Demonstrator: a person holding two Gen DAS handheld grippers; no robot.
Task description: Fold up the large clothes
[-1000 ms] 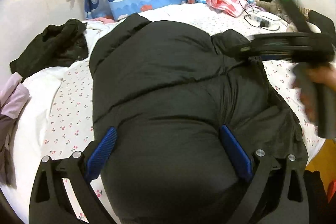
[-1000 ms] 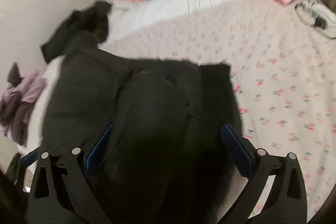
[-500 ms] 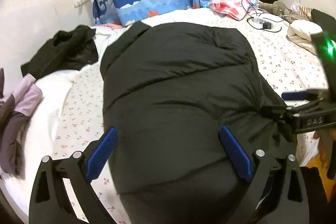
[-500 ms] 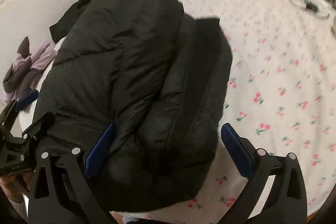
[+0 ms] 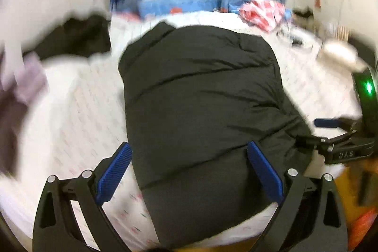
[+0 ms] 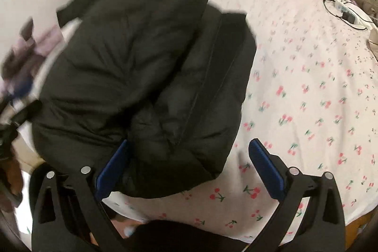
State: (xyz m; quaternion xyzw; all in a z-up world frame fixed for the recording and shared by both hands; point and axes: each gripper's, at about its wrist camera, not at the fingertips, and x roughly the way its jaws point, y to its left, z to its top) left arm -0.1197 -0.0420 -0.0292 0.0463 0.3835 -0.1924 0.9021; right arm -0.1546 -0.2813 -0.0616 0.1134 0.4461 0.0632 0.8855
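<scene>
Lying bundled on the cherry-print bed (image 6: 319,91), the black puffer jacket (image 5: 200,110) fills the centre toward 12 o'clock, apparently folded over itself. Both the left gripper (image 5: 189,171) and right gripper (image 6: 186,169) gape wide, holding nothing. Judged mid-fold; next likely calls for gripping the bulging flap at 3 o'clock to tuck it.

black puffer jacket (image 5: 200,110) now folded into a compact bundle, right tool (image 6: 189,169) withdrawn to its near edge
</scene>
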